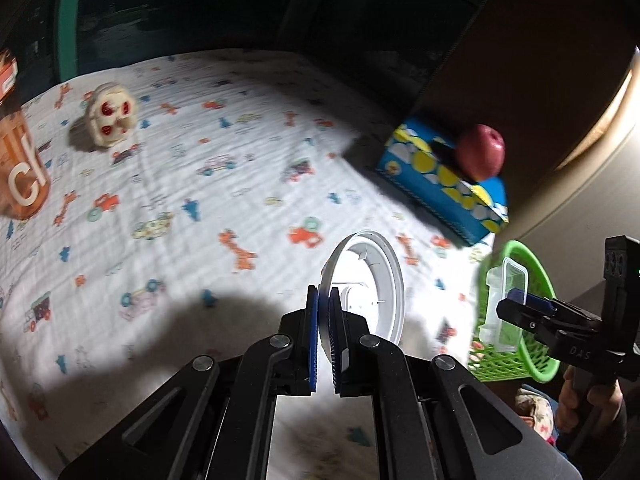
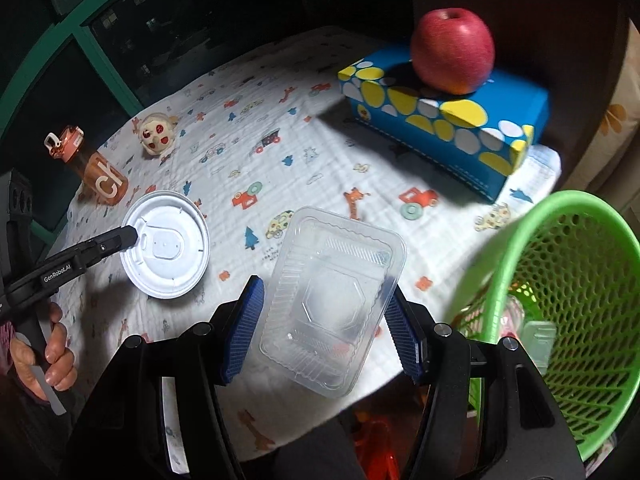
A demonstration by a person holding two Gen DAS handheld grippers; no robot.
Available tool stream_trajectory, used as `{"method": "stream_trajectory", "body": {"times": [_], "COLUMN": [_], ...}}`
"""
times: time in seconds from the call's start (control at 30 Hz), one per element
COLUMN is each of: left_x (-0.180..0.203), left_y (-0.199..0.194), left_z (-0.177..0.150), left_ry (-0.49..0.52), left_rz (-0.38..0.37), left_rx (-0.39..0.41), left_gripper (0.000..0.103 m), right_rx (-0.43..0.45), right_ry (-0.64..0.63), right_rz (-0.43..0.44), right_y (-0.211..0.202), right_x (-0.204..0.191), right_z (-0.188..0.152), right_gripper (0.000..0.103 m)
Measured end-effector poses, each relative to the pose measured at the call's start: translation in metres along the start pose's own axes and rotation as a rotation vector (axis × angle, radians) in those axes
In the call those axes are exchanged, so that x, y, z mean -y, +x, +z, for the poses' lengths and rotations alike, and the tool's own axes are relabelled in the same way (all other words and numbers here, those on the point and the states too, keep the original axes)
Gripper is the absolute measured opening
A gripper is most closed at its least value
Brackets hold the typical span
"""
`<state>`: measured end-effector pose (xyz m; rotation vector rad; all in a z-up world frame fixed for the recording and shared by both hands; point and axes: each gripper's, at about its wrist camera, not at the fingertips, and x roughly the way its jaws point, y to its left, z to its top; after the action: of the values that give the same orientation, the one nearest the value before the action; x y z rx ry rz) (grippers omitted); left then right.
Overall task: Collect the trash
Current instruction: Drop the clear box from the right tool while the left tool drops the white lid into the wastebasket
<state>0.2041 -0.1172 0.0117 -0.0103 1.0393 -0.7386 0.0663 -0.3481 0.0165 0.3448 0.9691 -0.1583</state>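
Note:
My left gripper is shut on the rim of a white plastic cup lid and holds it on edge above the table; the lid also shows in the right wrist view. My right gripper is shut on a clear plastic food tray, gripped across its width and held above the table's near edge. A green mesh trash basket stands right of the tray with some clear plastic inside. In the left wrist view the basket sits behind the right gripper and the tray.
A blue box with yellow and white dots lies at the back right with a red apple on top. An orange water bottle and a small cream toy stand at the far left on the patterned tablecloth.

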Motion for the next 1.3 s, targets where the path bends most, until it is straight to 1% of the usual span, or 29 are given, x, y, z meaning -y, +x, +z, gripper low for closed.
{"method": "stream_trajectory", "body": {"times": [0.13, 0.3, 0.47, 0.67, 0.93, 1.13, 1.23, 1.3], "left_x": [0.038, 0.082, 0.123, 0.173, 0.232, 0.259, 0.269, 0.274], "left_y": [-0.001, 0.004, 0.012, 0.025, 0.053, 0.075, 0.084, 0.091], "left_z": [0.001, 0.004, 0.004, 0.003, -0.002, -0.01, -0.015, -0.018], "left_ry": [0.043, 0.092, 0.141, 0.213, 0.301, 0.339, 0.352, 0.358], "left_rz": [-0.049, -0.102, -0.149, -0.197, -0.231, -0.232, -0.236, -0.234], "left_rx": [0.002, -0.005, -0.022, -0.044, -0.097, -0.144, -0.163, -0.176], "left_gripper": [0.005, 0.005, 0.005, 0.005, 0.006, 0.005, 0.006, 0.006], "right_rx": [0.045, 0.091, 0.114, 0.12, 0.12, 0.117, 0.124, 0.127], "right_ry": [0.008, 0.021, 0.059, 0.114, 0.183, 0.226, 0.245, 0.255], "right_rz": [-0.029, -0.078, -0.127, -0.182, -0.21, -0.214, -0.217, -0.219], "right_y": [-0.028, -0.054, -0.067, -0.078, -0.086, -0.09, -0.095, -0.097], "right_x": [0.022, 0.049, 0.082, 0.124, 0.162, 0.18, 0.187, 0.19], "right_z": [-0.011, -0.023, -0.032, -0.046, -0.06, -0.07, -0.075, -0.078], "right_gripper": [0.06, 0.06, 0.06, 0.06, 0.061, 0.062, 0.066, 0.067]}}
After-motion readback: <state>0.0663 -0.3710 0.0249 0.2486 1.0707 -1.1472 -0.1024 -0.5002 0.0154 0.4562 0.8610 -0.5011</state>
